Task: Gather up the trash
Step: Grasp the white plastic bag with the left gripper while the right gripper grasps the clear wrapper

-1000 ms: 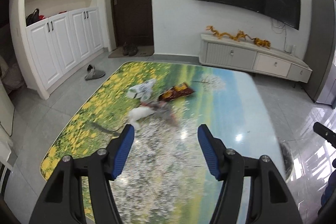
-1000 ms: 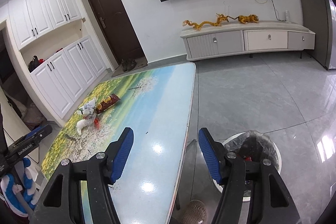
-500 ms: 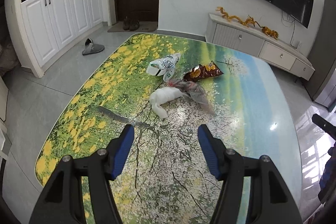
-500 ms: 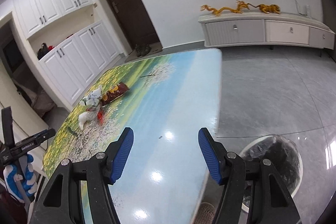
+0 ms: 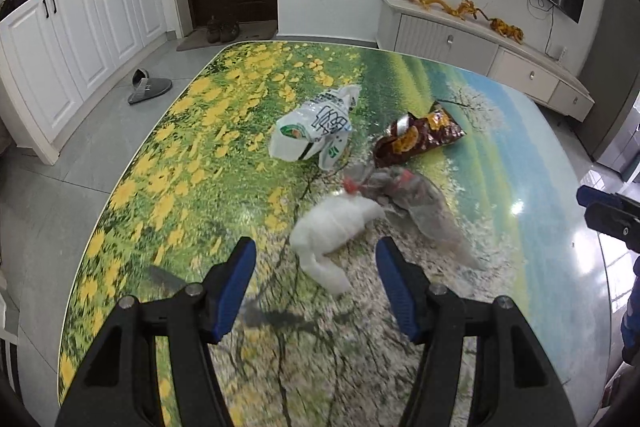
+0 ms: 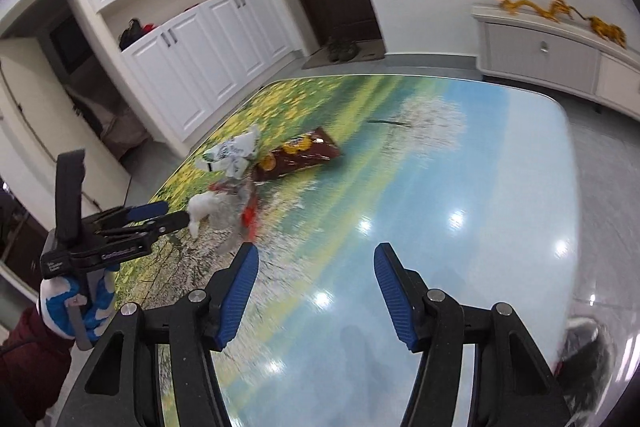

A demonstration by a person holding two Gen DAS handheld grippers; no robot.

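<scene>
Nearer now — crumpled white wrapper (image 5: 332, 227), seemingly tissue.

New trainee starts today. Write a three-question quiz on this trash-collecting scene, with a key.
1. True or false: the left hand-held gripper is shut on a piece of trash.
2. Multiple choice: which piece of trash lies nearest the left hand-held gripper? A) the brown snack bag B) the white crumpled bag C) the printed white plastic bag
3. Fill in: the trash lies on a table whose top shows a printed ____ scene.

Key
1. False: its jaws stand open, empty.
2. B.
3. Landscape (yellow flowers, grass, blossom tree).

The right hand-held gripper is open too, over the table's blue part.
</scene>
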